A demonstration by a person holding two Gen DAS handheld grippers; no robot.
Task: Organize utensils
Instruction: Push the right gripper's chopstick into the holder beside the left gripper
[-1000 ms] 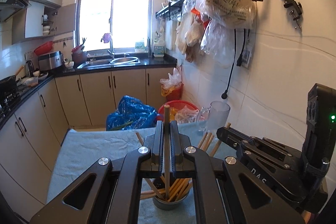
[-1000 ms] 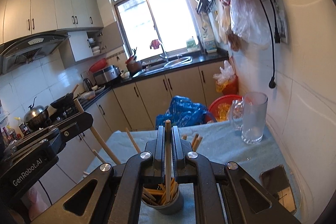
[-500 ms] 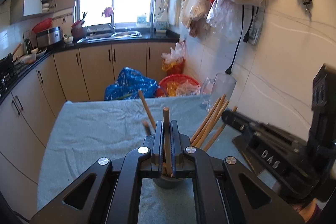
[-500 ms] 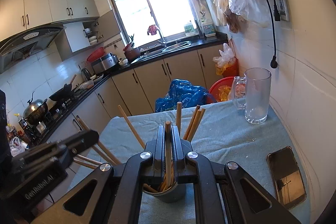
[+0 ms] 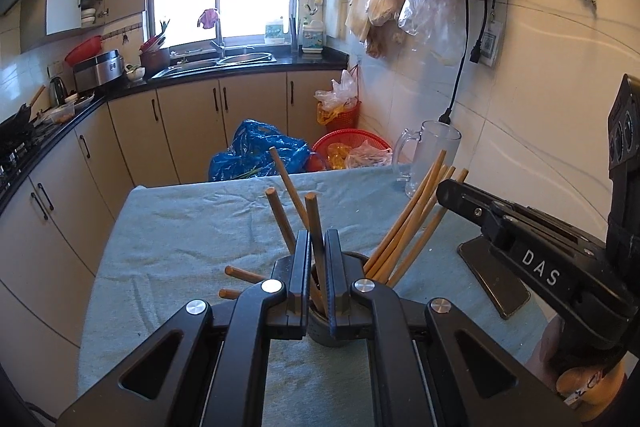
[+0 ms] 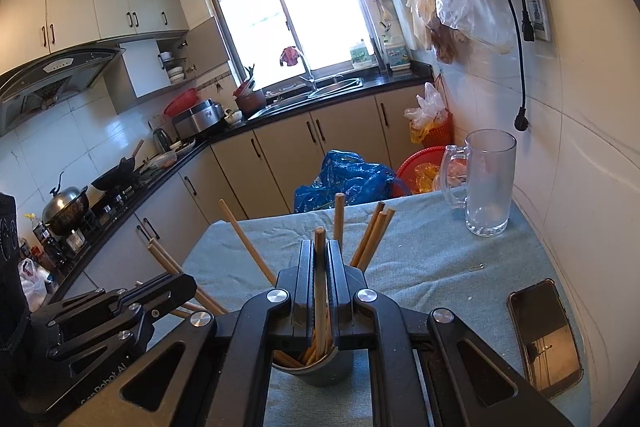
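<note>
Left gripper [image 5: 318,259] pinching a wooden chopstick [image 5: 316,227] above the grey utensil cup [image 5: 326,333], right gripper [image 6: 319,267] pinching another chopstick [image 6: 320,267] over the cup, glass mug [image 6: 486,183] well beyond the cup

Cup [image 6: 320,371]: mouth crowded by splayed chopsticks [image 5: 404,223] fanning left and right. Bare cloth on desk [image 5: 192,227] left of and beyond cup. Right of cup: phone [image 6: 544,335] lying flat; glass mug [image 6: 488,183] upright beyond, against the wall.

Roughly ten wooden chopsticks [image 5: 404,223], one grey holder cup [image 6: 320,373], one glass mug [image 6: 488,183], one phone [image 6: 546,337], two grippers [image 5: 318,283]
</note>
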